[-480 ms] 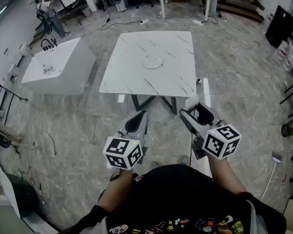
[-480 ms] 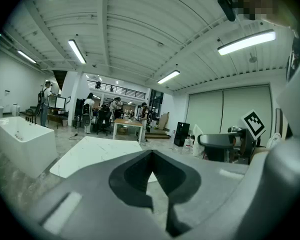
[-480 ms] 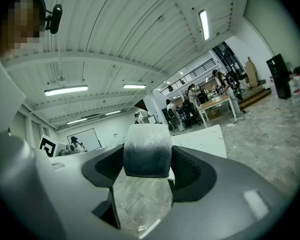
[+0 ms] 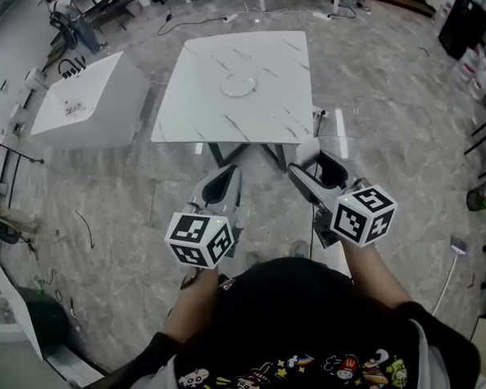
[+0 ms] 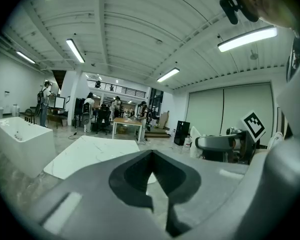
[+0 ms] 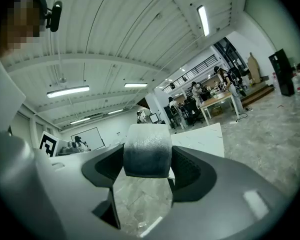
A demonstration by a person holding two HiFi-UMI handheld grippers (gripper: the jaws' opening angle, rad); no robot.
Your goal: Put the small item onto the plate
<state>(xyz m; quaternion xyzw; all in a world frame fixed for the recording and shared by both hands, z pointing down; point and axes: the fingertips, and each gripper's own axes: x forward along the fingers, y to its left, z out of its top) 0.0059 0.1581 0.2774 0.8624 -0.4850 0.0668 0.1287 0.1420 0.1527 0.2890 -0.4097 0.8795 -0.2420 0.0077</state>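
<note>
At upper left a white box is seen on the grey stone floor, beside the marble table where the plate lies unobstructed. At lower centre the left gripper is closed on nothing. Rightward, the small item is clamped in the right gripper, well apart from the plate, its white end turned to the frame top.

Light: bright, even, from ceiling tubes overhead
Shadows: soft, faint beneath table
Distortion: strong fisheye curving, black corners in gripper views
Focus: left gripper soft near lens; far room sharper
</note>
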